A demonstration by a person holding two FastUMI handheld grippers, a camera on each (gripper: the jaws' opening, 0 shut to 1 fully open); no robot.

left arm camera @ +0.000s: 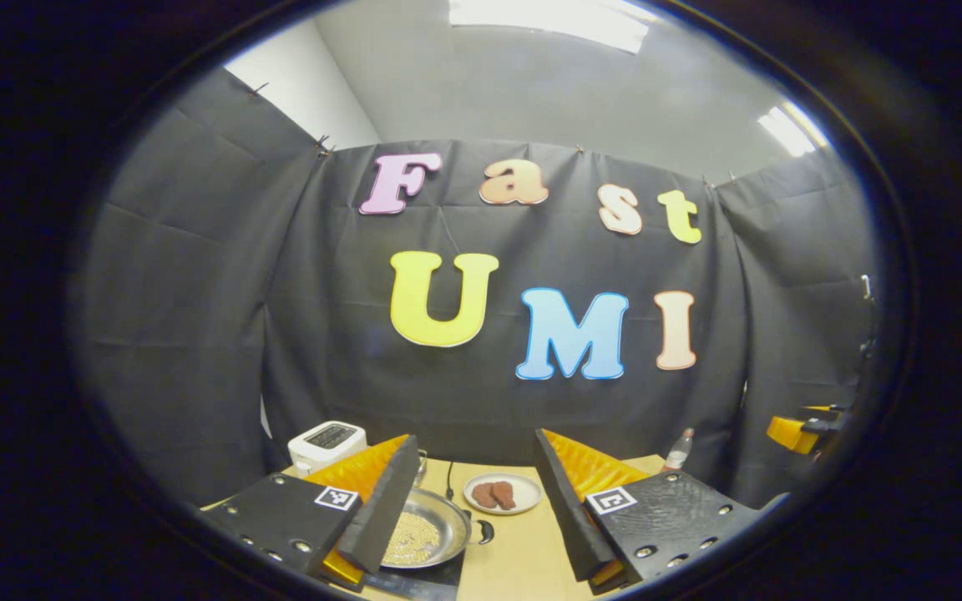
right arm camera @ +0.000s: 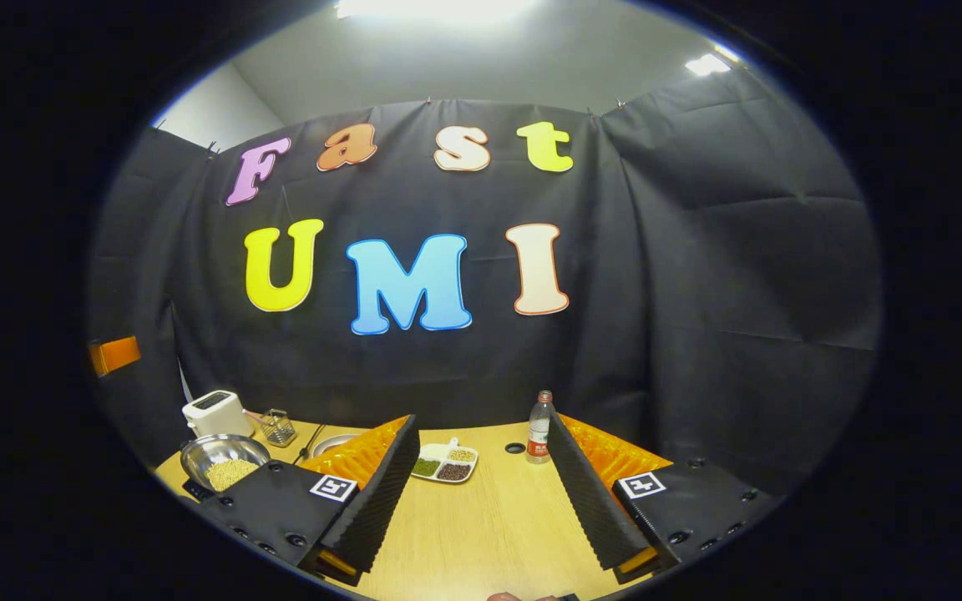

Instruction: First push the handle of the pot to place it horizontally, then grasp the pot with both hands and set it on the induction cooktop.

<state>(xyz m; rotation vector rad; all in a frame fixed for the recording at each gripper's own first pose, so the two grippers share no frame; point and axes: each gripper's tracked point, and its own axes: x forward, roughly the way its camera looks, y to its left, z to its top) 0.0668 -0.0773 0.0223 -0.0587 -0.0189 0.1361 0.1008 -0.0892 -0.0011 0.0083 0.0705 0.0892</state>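
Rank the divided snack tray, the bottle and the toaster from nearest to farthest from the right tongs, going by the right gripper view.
1. Divided snack tray: just ahead, between the right tongs.
2. Bottle: farther back, slightly right.
3. Toaster: far left, by the wall.

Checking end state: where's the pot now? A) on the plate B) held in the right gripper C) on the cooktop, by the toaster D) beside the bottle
C: the pot sits on the dark cooktop at the table's left end, near the toaster; both grippers are open and clear of it.
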